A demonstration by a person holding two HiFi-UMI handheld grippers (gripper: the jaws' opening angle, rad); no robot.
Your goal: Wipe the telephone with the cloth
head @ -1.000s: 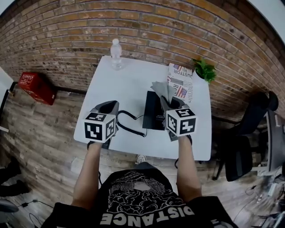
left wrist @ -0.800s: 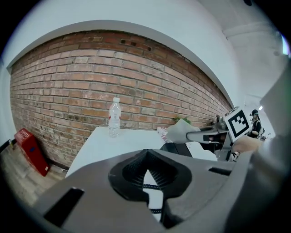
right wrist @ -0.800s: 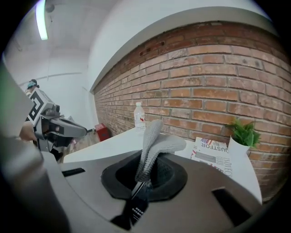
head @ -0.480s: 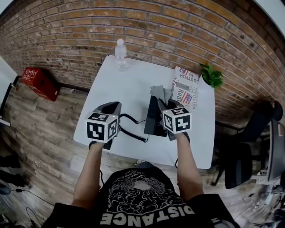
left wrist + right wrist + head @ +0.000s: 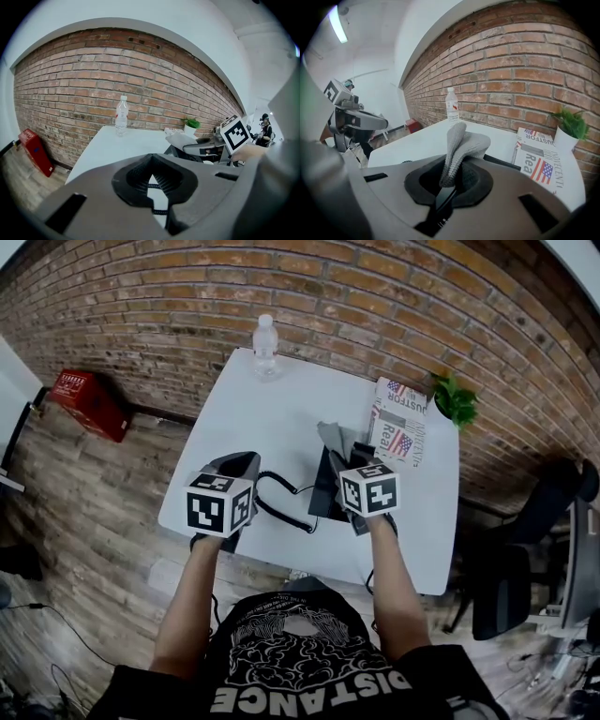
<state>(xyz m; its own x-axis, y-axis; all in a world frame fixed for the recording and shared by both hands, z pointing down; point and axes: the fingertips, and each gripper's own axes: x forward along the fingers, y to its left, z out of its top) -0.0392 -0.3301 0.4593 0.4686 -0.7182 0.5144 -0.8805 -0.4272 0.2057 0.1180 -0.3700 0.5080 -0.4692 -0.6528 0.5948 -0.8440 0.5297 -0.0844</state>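
Grey cloth point(image 5: 459, 145) pinched upright in the right gripper point(image 5: 449, 182), held over the far end of the black telephone point(image 5: 324, 486) at mid-table point(image 5: 272, 399). Left gripper point(image 5: 150, 174), jaws pressed together on nothing, hovers to its left above the coiled cord point(image 5: 284, 505). Recommended: lower until the cloth's loose fold meets the casing, then stroke lightly, steadying the telephone if it slides.

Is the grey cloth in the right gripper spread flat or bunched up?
Bunched up. The cloth stands folded over itself, pinched between the jaws of the right gripper, its loose end drooping forward.
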